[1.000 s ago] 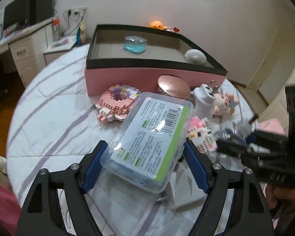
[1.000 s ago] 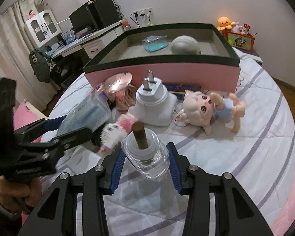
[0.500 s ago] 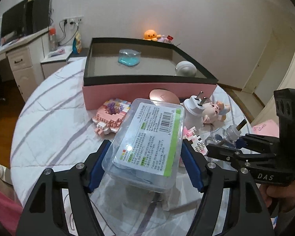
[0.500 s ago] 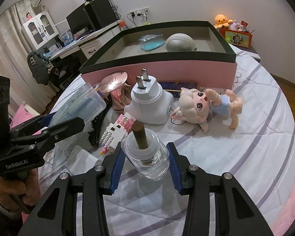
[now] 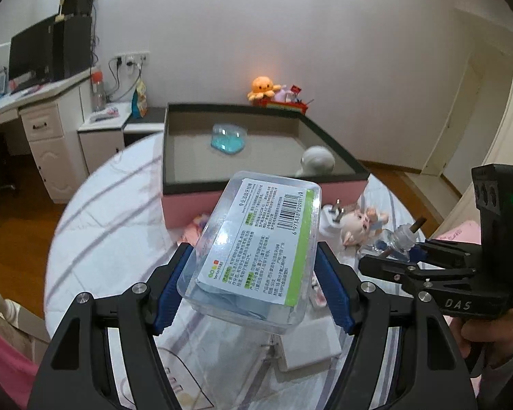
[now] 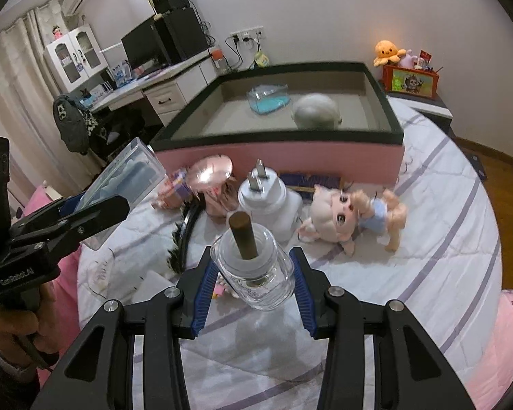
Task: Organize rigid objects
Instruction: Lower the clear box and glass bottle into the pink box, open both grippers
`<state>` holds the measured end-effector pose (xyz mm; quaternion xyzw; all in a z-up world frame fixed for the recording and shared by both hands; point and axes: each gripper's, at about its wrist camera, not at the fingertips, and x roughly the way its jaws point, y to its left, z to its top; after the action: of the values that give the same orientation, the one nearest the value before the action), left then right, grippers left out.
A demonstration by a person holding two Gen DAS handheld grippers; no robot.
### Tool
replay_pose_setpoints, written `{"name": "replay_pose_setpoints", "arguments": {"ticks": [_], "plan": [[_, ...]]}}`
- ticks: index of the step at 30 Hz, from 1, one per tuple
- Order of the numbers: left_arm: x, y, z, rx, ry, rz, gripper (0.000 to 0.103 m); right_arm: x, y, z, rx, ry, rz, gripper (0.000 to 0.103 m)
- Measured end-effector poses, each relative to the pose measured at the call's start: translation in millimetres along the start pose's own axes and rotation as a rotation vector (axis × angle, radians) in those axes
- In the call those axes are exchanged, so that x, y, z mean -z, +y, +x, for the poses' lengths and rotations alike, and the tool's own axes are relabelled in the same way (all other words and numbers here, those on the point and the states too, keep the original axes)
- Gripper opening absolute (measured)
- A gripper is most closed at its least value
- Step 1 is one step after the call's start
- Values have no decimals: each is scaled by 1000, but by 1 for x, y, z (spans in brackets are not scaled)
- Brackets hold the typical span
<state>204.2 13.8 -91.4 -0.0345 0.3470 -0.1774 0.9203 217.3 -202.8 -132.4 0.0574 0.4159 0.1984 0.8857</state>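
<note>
My left gripper (image 5: 254, 283) is shut on a clear plastic box (image 5: 256, 246) with a green-edged label, held above the bed; the box also shows in the right wrist view (image 6: 126, 184). My right gripper (image 6: 253, 294) is shut on a small clear glass bottle (image 6: 254, 271) with a brown wick, lifted off the sheet; the bottle also shows in the left wrist view (image 5: 398, 241). The pink tray with a black rim (image 6: 284, 152) stands ahead and holds a blue-tinted clear container (image 6: 268, 99) and a white round object (image 6: 316, 111).
On the striped sheet in front of the tray lie a white plug adapter (image 6: 266, 198), a doll (image 6: 345, 215), a rose-gold mirror (image 6: 210, 172), a block toy (image 6: 174, 191) and a black comb (image 6: 184, 235). A white desk (image 5: 34, 116) stands at the left.
Both grippers have risen with their loads and moved toward the tray. The plastic box now sits in front of the tray's near wall in the left wrist view.
</note>
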Motion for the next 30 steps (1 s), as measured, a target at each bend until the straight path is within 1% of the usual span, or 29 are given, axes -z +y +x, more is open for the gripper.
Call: {"name": "replay_pose_setpoints", "arguments": {"ticks": [5,10,15,18,21,27,30], "plan": [[-20,2,-3,-8,-41,9,72,-31,5,-13,12,-59,-44,43],[-45,5,3,-34,-77,14,72,-76,6,-21,34,-137,-86,43],[-74,14,21,-66,-99,3,72,-111,-3,-12,54,-168,-93,43],[-91,19,36,-87,-103,-2,72,-131,-13,6,64,-161,-75,43],[-103,23,52,-113,-102,-3,72,-143,-25,24,71,-142,-54,43],[-118,27,86,-153,-77,-1,72,-153,-50,63,94,-78,-2,44],[-118,25,99,-159,-57,2,72,-153,-55,76,100,-54,13,44]]}}
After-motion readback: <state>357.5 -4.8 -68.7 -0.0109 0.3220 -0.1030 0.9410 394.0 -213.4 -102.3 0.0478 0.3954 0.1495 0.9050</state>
